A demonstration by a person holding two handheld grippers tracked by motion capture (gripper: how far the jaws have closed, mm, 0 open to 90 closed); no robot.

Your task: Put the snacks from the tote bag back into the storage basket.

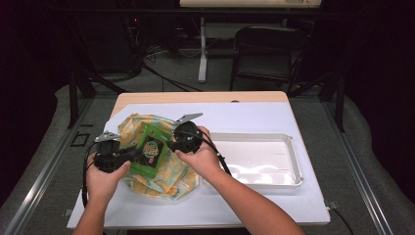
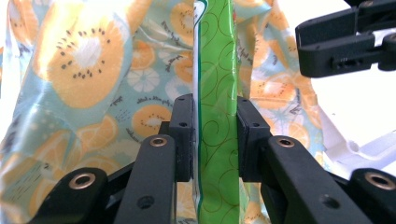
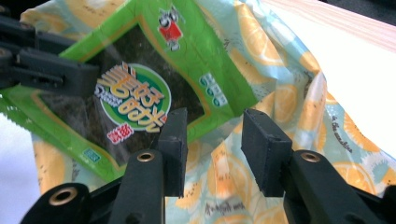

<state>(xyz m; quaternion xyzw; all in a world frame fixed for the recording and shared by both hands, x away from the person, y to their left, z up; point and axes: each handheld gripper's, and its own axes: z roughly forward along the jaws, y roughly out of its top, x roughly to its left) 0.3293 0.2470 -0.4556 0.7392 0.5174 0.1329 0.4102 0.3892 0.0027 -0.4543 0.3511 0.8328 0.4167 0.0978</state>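
There is one green snack packet (image 1: pixel 150 151), one fruit-print bag (image 1: pixel 169 178), one white tray (image 1: pixel 288 164) and two grippers. The packet is flat and glossy, bright green with a dark window in the middle and a round green label with yellow letters; a small red figure is printed near one corner. It lies over the bag, which is pale blue with orange and kiwi slices and sits crumpled on the desk (image 1: pixel 254 115) at about 9 o'clock from the tray. The left gripper (image 2: pixel 215 140) holds the packet by its edge, its fingers clamped on both faces. The right gripper (image 3: pixel 215 140) has its fingers apart, with the packet's lower corner and the bag behind the gap; nothing is pressed between them.
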